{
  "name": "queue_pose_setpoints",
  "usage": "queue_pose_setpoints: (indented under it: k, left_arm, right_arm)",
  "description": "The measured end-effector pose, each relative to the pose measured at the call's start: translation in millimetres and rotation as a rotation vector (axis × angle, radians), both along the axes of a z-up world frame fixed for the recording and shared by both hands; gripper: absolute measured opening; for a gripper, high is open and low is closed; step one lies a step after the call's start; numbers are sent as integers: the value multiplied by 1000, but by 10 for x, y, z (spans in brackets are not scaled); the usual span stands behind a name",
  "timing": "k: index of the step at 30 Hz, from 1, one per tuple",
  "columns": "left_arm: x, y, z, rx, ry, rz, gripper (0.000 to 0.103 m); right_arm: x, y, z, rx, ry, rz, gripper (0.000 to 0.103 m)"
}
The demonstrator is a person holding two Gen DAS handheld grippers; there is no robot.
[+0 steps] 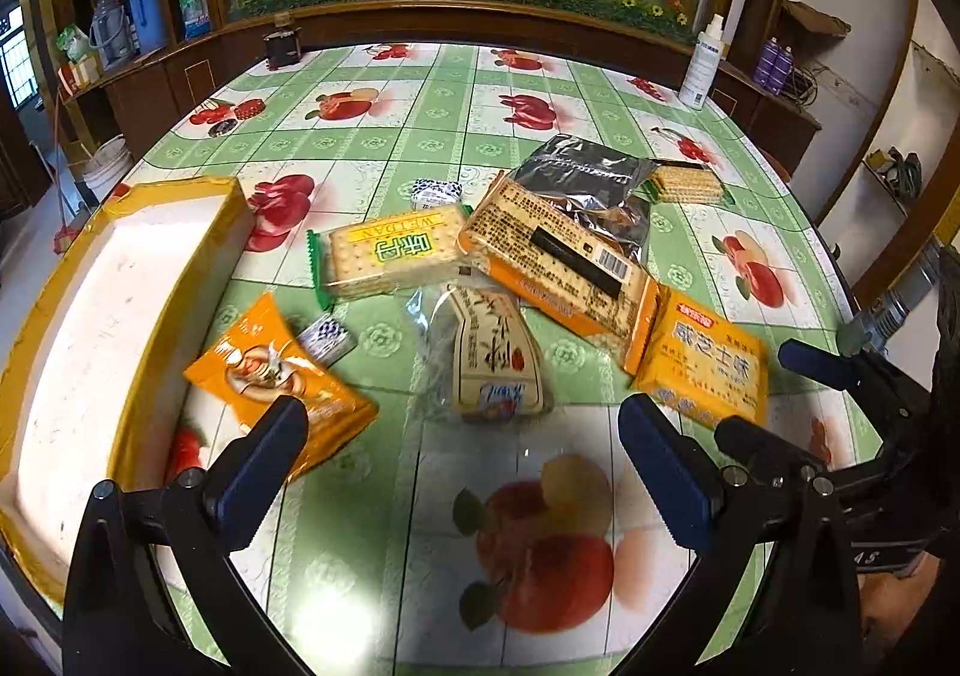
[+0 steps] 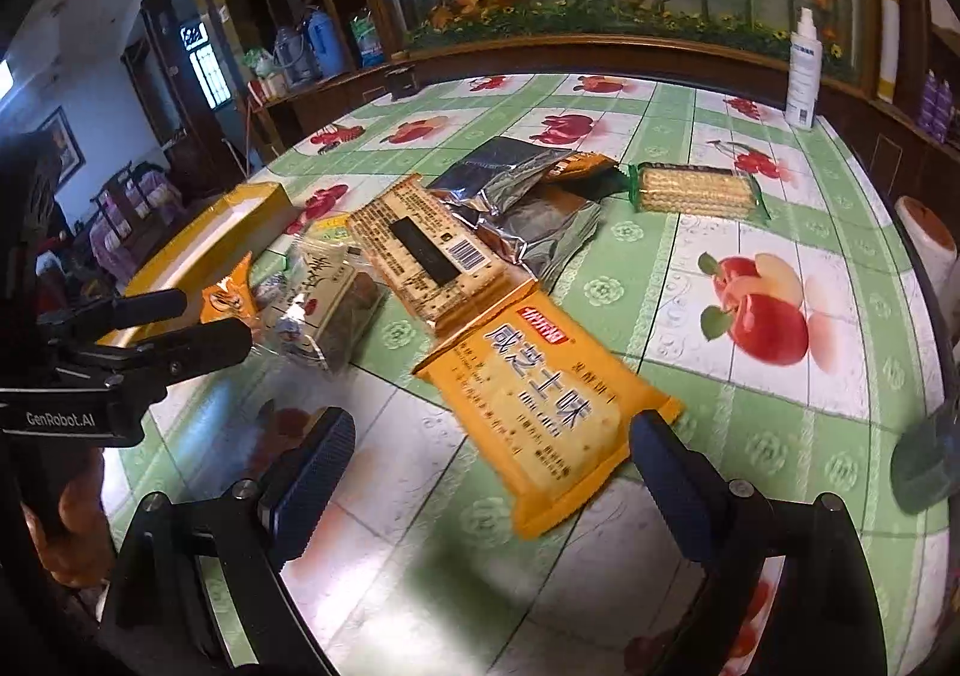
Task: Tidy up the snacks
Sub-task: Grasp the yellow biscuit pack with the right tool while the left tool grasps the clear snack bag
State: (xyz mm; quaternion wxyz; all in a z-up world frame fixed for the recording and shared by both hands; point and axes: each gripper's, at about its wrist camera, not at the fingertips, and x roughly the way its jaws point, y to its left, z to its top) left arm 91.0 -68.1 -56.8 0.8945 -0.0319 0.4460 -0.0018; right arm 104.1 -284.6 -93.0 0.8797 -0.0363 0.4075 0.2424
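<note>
The left gripper (image 1: 462,439) and right gripper (image 2: 492,463) are both gaping wide, grasping nothing. Snacks are lying on the table (image 1: 540,586); only the left view is showing the green cracker pack (image 1: 393,253) beside the yellow box (image 1: 120,280).

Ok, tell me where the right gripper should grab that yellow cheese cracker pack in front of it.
Across its short width, near the near end. The yellow cheese cracker pack lies flat and runs lengthways away from the right gripper, whose open jaws already flank its near end. Come straight down from above; the far end touches the barcode cracker pack, so stay clear of it.
</note>
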Motion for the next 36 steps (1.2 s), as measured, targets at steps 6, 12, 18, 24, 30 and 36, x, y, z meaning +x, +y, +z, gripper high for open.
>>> queue_pose_setpoints:
  k: [6, 12, 18, 24, 30, 36]
  left_arm:
    - [295, -117, -111, 62, 33, 15, 103]
    - [468, -182, -318, 157, 86, 36, 103]
    - [533, -10, -508, 52, 123, 50, 103]
    - [467, -25, -421, 48, 79, 6, 62]
    - [296, 89, -379, -31, 75, -26, 52]
    - [-6, 126, -227, -18, 27, -49, 43]
  right_arm:
    - [262, 128, -148, -132, 6, 114, 94]
    - [401, 149, -303, -190, 31, 94, 95]
    - [416, 102, -327, -177, 43, 79, 95]
    - [353, 67, -275, -160, 53, 36, 75]
    - [210, 47, -239, -97, 77, -5, 72]
    - [-39, 62, -116, -64, 44, -52, 71]
